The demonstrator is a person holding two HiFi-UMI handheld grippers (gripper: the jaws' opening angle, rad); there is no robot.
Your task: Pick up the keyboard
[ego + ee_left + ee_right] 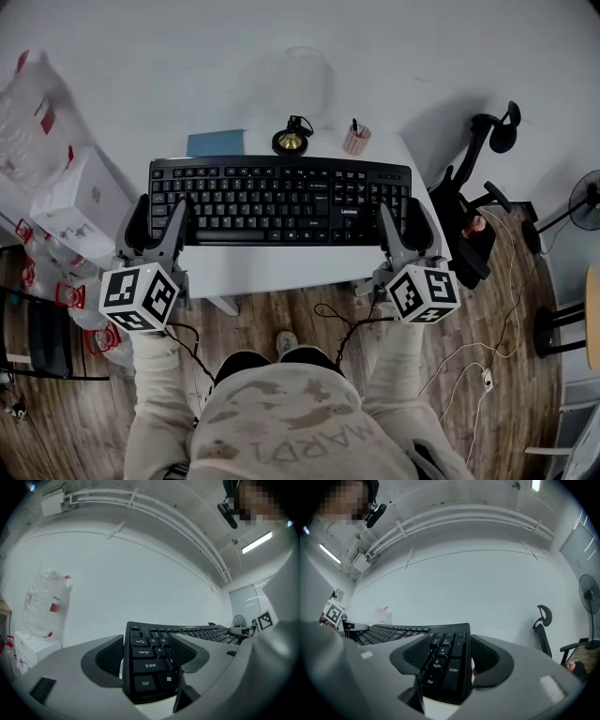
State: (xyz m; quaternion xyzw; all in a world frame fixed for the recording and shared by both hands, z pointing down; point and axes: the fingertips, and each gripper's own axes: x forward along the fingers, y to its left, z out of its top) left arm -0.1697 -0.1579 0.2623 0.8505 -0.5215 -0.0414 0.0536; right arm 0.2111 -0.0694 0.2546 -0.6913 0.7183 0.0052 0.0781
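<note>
Over the front edge of the white bench point(281, 272), the black keyboard point(281, 199) is gripped at both short ends, with the fingers of the left gripper point(157, 223) clamped on its Ctrl-and-Shift end and those of the right gripper point(405, 227) on its number-pad end.

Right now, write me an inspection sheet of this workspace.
Surface: white table, under the keyboard.
Job's things: black keyboard, held at both ends.
Clutter: blue book, gold-and-black object, pink pen cup, all behind the keyboard.
Grippers: left gripper shut on the keyboard's left end; right gripper shut on its number-pad end.
Cables: black leads hang below the grippers; white cable on the floor.
Surroundings: office chair and fan at right, white boxes at left, wooden floor.
</note>
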